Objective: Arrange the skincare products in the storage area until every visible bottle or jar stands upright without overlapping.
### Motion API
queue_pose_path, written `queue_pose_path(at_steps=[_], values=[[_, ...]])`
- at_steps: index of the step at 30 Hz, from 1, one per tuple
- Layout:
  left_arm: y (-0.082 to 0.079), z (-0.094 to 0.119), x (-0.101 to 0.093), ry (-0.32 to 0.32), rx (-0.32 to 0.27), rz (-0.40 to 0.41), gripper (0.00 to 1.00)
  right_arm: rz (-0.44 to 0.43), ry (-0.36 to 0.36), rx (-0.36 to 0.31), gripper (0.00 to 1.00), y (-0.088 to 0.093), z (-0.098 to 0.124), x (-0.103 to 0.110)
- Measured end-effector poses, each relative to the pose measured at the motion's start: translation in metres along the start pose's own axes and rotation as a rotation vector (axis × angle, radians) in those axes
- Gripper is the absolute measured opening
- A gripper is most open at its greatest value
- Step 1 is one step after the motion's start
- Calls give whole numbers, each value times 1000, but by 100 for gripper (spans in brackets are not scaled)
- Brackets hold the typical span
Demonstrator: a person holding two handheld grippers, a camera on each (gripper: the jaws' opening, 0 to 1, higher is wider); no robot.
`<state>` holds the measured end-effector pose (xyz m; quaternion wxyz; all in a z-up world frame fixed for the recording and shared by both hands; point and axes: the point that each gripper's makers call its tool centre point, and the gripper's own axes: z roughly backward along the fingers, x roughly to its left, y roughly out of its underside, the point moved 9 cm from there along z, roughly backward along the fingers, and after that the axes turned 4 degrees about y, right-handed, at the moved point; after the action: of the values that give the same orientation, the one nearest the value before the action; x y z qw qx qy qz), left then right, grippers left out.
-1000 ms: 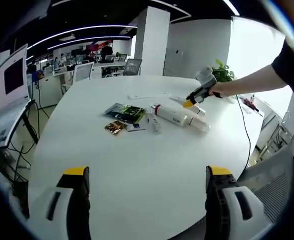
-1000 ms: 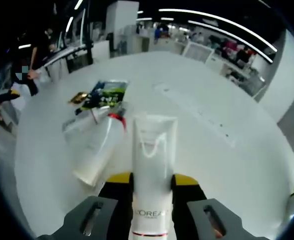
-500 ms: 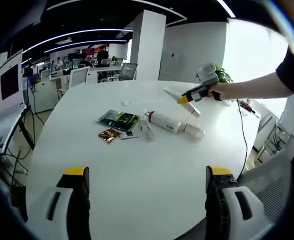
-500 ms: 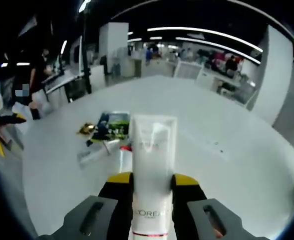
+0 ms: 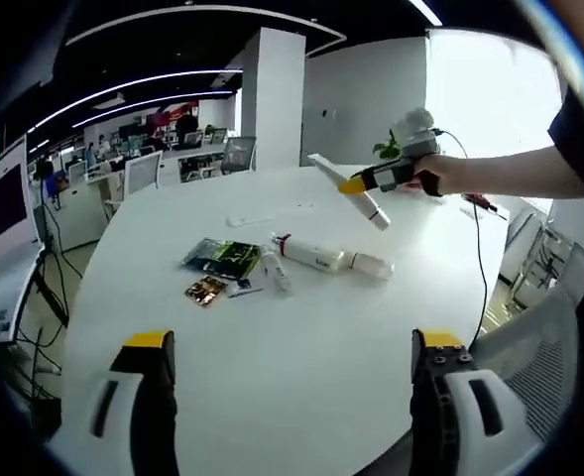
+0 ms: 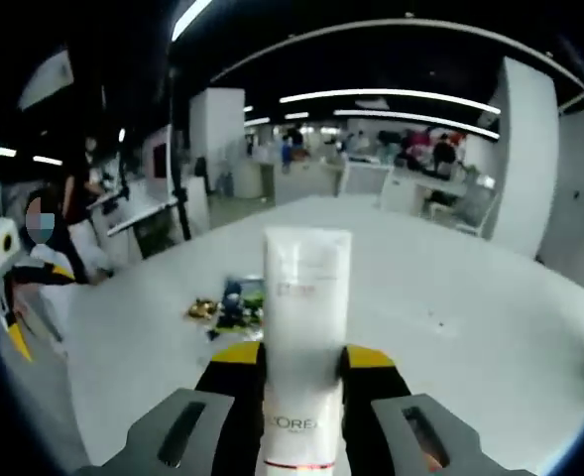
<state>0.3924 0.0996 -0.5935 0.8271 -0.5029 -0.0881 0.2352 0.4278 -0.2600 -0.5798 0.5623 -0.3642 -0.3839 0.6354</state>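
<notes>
My right gripper [image 6: 304,355] is shut on a white L'Oréal tube [image 6: 306,288], which points straight out along the jaws, above the round white table [image 6: 450,347]. In the left gripper view that same right gripper [image 5: 359,183] hangs in the air over the table's far right with the tube [image 5: 343,188] slanting up to the left. On the table lie a white bottle with a red band [image 5: 309,256] and a second white tube [image 5: 369,265], both on their sides. My left gripper [image 5: 294,343] stands open and empty above the near table edge.
A green sachet pack [image 5: 224,258], a gold sachet [image 5: 204,290] and a small tube [image 5: 275,274] lie left of the bottle. The sachets [image 6: 234,302] sit beyond the held tube. A cable [image 5: 485,248] crosses the table's right side. A chair [image 5: 559,327] stands at the near right.
The right gripper has lifted the white tube from beside the lying bottle into the air. The left gripper's view has shifted slightly; its jaws stay open.
</notes>
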Motion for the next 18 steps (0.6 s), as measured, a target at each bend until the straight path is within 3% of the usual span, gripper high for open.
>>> queue_pose_path(at_steps=[9, 18], values=[[-18, -9, -21, 59, -57, 13, 93, -47, -13, -147, 21, -30, 30, 39], [-41, -3, -30, 102, -115, -11, 92, 6, -16, -196, 21, -34, 54, 69]])
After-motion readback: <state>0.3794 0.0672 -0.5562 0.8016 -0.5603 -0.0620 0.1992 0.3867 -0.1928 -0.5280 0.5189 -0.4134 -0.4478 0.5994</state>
